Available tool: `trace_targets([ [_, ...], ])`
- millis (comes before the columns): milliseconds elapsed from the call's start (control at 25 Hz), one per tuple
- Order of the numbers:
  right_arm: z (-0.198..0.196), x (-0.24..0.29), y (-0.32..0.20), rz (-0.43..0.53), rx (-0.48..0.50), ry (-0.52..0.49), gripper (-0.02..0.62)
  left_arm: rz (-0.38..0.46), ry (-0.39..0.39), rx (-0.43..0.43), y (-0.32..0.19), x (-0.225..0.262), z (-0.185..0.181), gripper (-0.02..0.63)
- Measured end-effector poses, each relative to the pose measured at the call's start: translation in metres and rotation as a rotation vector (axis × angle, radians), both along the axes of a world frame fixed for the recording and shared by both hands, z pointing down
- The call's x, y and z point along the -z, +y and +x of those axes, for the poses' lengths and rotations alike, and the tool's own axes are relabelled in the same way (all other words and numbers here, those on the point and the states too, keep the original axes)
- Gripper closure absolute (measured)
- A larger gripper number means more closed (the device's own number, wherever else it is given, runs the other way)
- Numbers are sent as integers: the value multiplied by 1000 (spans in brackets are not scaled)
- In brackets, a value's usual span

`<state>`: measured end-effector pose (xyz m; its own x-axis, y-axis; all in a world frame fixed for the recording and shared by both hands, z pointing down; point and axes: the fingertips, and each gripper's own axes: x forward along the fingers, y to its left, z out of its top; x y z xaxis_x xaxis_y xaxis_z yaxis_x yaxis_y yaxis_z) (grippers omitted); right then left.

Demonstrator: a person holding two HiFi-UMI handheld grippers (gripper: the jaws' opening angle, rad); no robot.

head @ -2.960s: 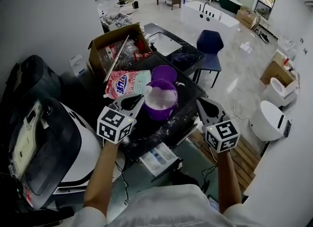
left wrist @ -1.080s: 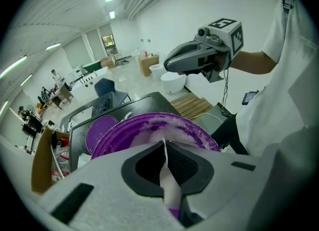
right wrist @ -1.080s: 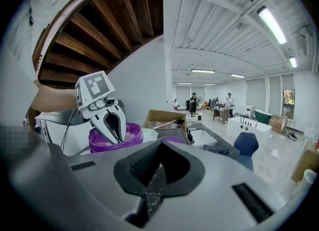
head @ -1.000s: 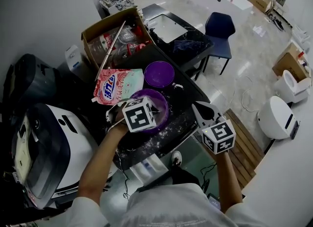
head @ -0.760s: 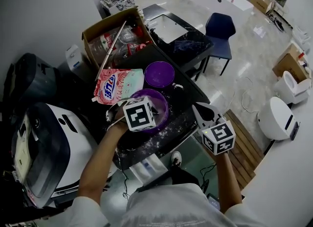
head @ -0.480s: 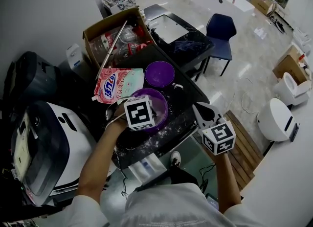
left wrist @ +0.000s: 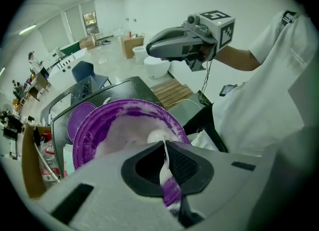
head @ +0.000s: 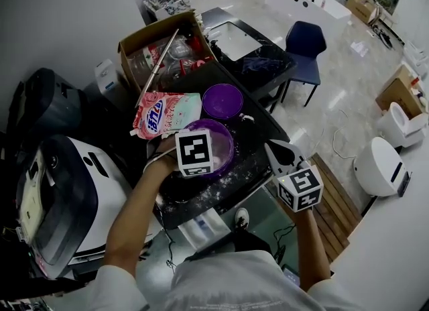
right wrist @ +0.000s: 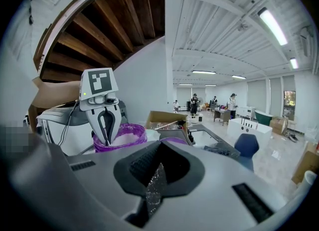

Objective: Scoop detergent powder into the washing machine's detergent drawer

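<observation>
Shifts the left gripper [left wrist: 164, 148] from beside to above the purple tub [head: 226, 146] of detergent powder [left wrist: 124, 133] on the bench [head: 228, 183], fingers pinching the scoop [left wrist: 160, 168] handle, bowl in the powder. Holds the right gripper [right wrist: 155, 173] off the bench edge, fingers pressed together, empty.

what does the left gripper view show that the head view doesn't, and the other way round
Only the left gripper view: the left gripper has its jaws shut on the handle of the scoop, whose bowl sits in white powder. Only the head view: the pink detergent bag and the pulled-out detergent drawer. Both: the purple tub, the purple lid beside it, and the right gripper, apart from the tub.
</observation>
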<state>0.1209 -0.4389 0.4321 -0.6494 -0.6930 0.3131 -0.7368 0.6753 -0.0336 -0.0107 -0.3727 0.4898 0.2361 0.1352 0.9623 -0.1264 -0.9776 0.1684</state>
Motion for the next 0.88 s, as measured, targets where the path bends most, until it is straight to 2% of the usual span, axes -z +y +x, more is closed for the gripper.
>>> trace_targets([
  [200, -6, 7, 2, 16, 5, -1, 589, -19, 4, 13, 6, 5, -7, 591],
  [560, -14, 12, 14, 23, -1, 4, 589, -29, 61, 74, 13, 14, -24, 591],
  [880, -21, 11, 21, 24, 2, 6, 589, -80, 188, 190, 12, 18, -33, 591],
])
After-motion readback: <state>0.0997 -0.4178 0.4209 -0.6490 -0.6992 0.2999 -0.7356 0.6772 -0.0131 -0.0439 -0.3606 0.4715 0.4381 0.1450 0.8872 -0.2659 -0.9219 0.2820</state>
